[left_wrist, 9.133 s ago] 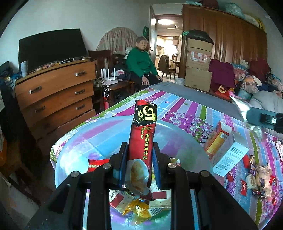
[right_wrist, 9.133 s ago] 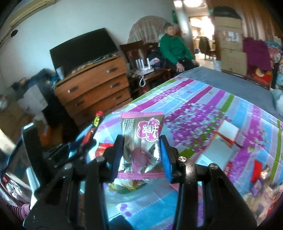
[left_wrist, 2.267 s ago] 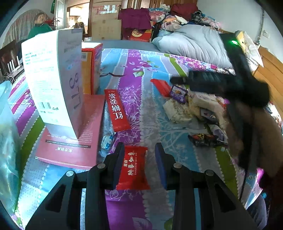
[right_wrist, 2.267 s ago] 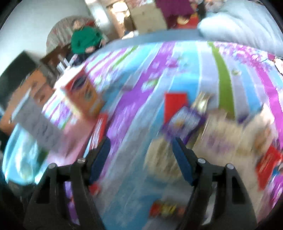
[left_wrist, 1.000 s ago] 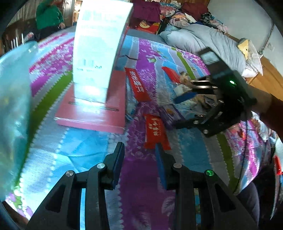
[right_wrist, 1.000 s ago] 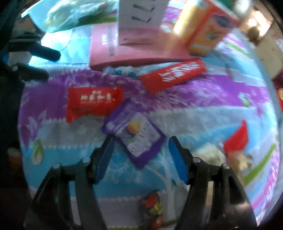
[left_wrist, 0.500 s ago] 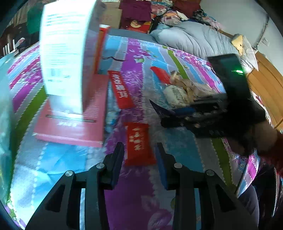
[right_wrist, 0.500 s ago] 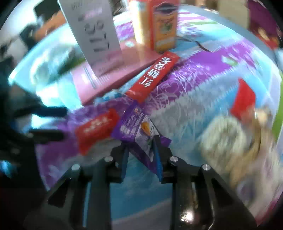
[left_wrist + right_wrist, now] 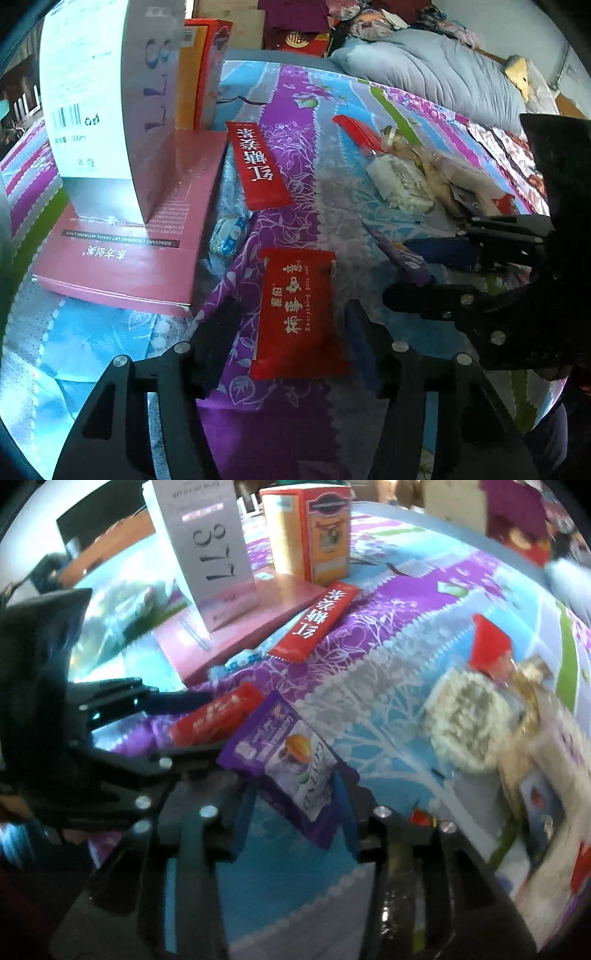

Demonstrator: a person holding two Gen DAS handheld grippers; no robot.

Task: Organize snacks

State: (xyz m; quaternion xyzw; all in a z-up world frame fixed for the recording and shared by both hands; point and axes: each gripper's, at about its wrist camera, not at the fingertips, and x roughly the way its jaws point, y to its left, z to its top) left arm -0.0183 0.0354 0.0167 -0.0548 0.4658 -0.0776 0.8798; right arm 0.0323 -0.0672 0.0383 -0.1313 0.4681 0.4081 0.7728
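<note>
A flat red snack packet [image 9: 299, 314] with white characters lies on the purple-patterned bedspread. My left gripper [image 9: 291, 339] is open, with its fingers on either side of the packet's near end. The packet also shows in the right wrist view [image 9: 218, 720]. My right gripper [image 9: 293, 808] is shut on a purple snack packet [image 9: 284, 757] and holds it just above the bedspread, beside the red one. In the left wrist view the right gripper [image 9: 417, 266] shows at the right with the purple packet [image 9: 402, 254] edge-on.
A pink flat box [image 9: 140, 236] carries a tall white box [image 9: 96, 96] and an orange box [image 9: 203, 70]. A long red sachet [image 9: 258, 166] and a small blue sweet [image 9: 227, 236] lie nearby. Several loose snacks [image 9: 465, 720] lie to the right. A grey duvet [image 9: 436, 77] lies behind.
My left gripper has come down and forward until its fingers flank the red packet. My right gripper has closed on the purple packet and keeps hold of it.
</note>
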